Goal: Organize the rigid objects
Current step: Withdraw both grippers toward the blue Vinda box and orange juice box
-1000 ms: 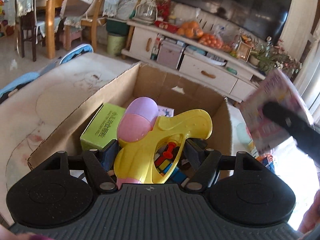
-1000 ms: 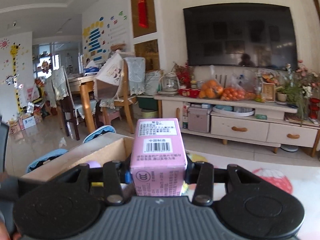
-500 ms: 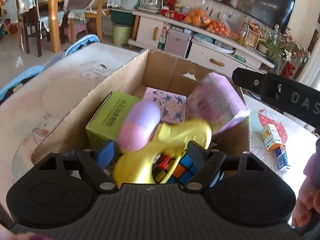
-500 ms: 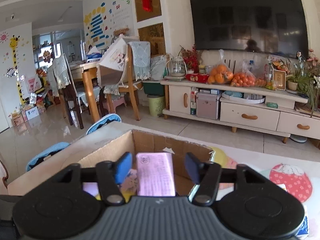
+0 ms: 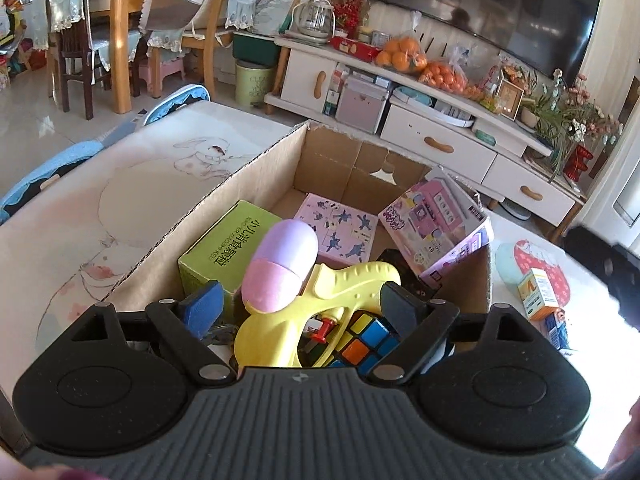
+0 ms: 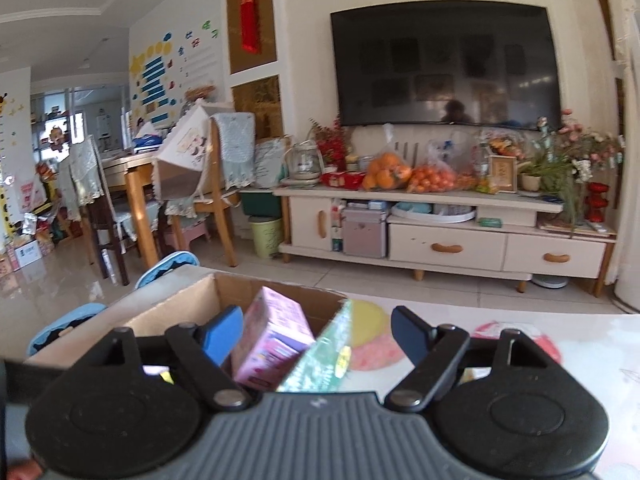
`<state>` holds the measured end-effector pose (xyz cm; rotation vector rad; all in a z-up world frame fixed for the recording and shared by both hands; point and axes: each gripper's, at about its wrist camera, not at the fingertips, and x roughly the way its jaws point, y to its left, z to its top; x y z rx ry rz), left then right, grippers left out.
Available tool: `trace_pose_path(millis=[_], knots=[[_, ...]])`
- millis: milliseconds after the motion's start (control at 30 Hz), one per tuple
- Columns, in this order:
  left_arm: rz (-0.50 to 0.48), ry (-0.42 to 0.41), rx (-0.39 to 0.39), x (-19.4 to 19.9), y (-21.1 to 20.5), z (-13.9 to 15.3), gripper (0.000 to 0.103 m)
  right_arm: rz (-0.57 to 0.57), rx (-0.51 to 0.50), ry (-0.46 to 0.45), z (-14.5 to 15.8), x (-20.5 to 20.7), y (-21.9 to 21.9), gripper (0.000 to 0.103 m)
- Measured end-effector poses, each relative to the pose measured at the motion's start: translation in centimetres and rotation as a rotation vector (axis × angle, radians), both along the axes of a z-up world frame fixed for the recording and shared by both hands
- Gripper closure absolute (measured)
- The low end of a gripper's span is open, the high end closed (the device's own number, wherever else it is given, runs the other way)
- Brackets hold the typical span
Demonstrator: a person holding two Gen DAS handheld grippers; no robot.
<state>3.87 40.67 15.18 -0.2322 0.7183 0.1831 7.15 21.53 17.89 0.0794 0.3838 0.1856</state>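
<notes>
Both hand-held grippers, left (image 5: 300,304) and right (image 6: 318,334), spread wide above corrugated cardboard box (image 5: 248,168), glossy plastic toy gun (image 5: 320,304) inside.

The right gripper (image 6: 316,334) has just been opening its jaws, and they now stand wide apart with neither pad pressing on anything. Just ahead of the left finger (image 6: 222,334) a pink box (image 6: 274,338) leans tilted inside the cardboard box (image 6: 184,304), clear of both pads. A greenish patterned carton edge (image 6: 328,354) sits between the fingers, close below. Farther ahead stand a white TV cabinet (image 6: 448,246) bearing bagged oranges (image 6: 386,172) and, above, a dark television (image 6: 442,64).
</notes>
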Motion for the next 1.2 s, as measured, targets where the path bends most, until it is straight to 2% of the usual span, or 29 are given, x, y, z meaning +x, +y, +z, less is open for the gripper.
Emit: trace_pose_path(millis=[433, 1100, 1200], knots=[[-0.052, -0.014, -0.003, -0.5, -2.1, 0.1, 0.000, -0.076, -0.090, -0.011, -3.0, -4.3, -1.9, 0.013], [-0.151, 0.006, 0.054, -1.0, -4.8, -0.6, 0.000, -0.153, -0.094, 0.024, -6.1, -5.9, -5.4, 0.010], [-0.166, 0.007, 0.067, -1.1, -5.1, -0.6, 0.000, -0.168, -0.082, 0.033, -6.6, -5.9, -6.1, 0.005]])
